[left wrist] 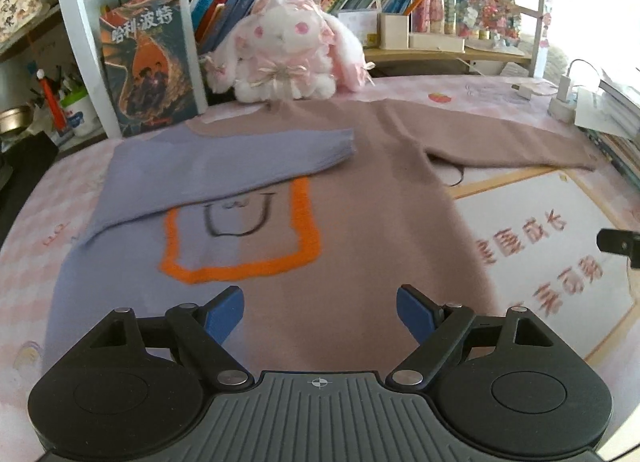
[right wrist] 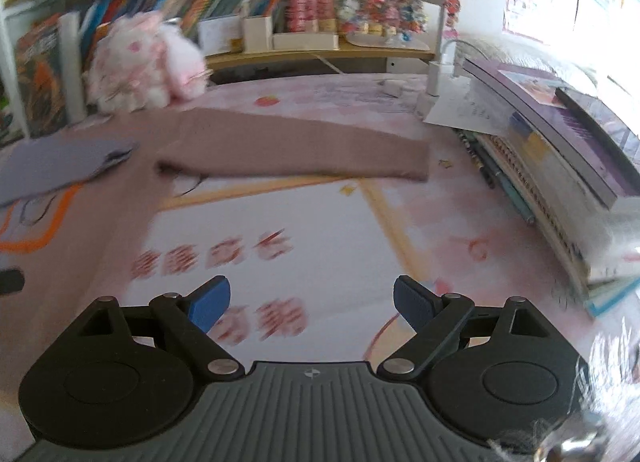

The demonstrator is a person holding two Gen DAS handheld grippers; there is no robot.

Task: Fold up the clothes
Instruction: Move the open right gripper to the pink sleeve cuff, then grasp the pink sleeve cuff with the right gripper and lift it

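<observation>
Both grippers, left [left wrist: 320, 312] and right [right wrist: 312, 304], gape empty; the soft, limp mauve-and-lilac knitted sweater [left wrist: 360, 198] looks best pinched at its outstretched mauve sleeve's cuff [right wrist: 412, 162]

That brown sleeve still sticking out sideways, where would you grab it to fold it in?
Probably at the cuff end of the brown sleeve, coming from the right with the right gripper, which is open and empty. The sleeve lies flat and straight, and its free end sits clear of the stacked books.
</observation>
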